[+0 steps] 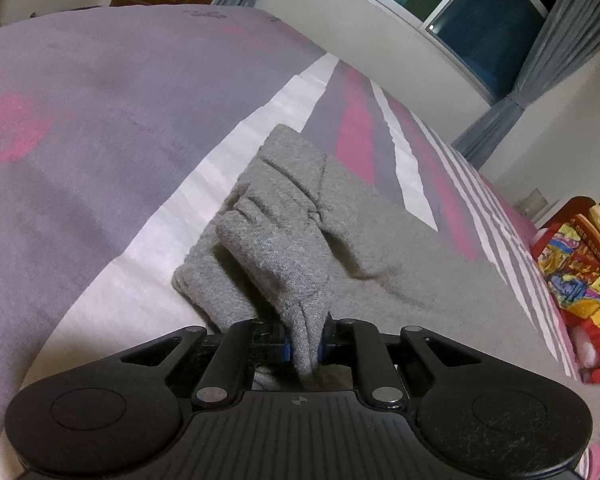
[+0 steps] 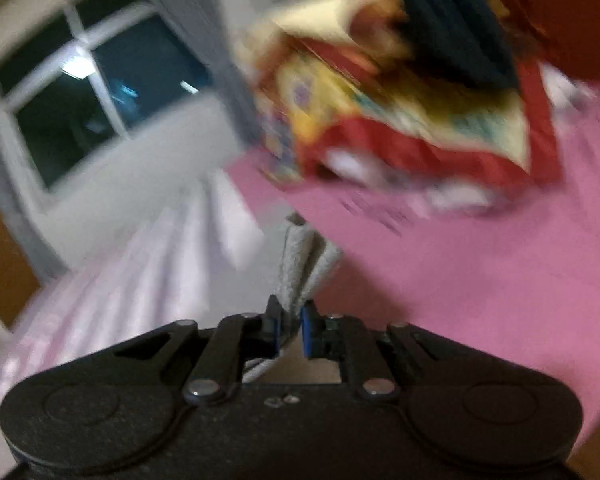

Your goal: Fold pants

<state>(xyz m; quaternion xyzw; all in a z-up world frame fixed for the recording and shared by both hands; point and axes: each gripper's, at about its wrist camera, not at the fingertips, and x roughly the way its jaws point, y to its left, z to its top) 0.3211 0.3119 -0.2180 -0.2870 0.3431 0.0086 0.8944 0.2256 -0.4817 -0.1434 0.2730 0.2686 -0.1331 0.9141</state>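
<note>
- Left wrist view shows the left gripper [image 1: 305,340] clenched on a bunched ridge of the grey knitted fabric pants [image 1: 288,216]; its two blue-padded fingers [image 1: 286,346] press in from either side of the cloth.
- Ahead of that claw the pants run forward in a folded, wrinkled heap, with a flatter grey panel spreading out to the claw's right.
- The pants rest on a bedspread [image 1: 100,120] with grey, pink and white stripes; a white band lies just left of the heap, and a pink stripe runs away beyond its far end.
- Far ahead and to the right of the claw, a dark window [image 1: 488,32] sits in a pale wall, with a grey curtain [image 1: 548,48] hanging beside it.
- At the right edge, well apart from the claw, lies a red and yellow printed blanket [image 1: 576,264] on the bed.
- Right wrist view is heavily blurred. The right gripper [image 2: 290,330] grasps a narrow, upright fold of the same grey pants [image 2: 300,256] between blue-padded fingers [image 2: 307,332], the cloth rising straight ahead from the jaws.
- Beyond and to the right of this claw spreads the pink part of the bedspread [image 2: 460,280], with the printed blanket [image 2: 400,112] farther ahead.
- To the claw's left, pale stripes of the bedspread lead toward the window [image 2: 100,92] and curtain [image 2: 204,40].
</note>
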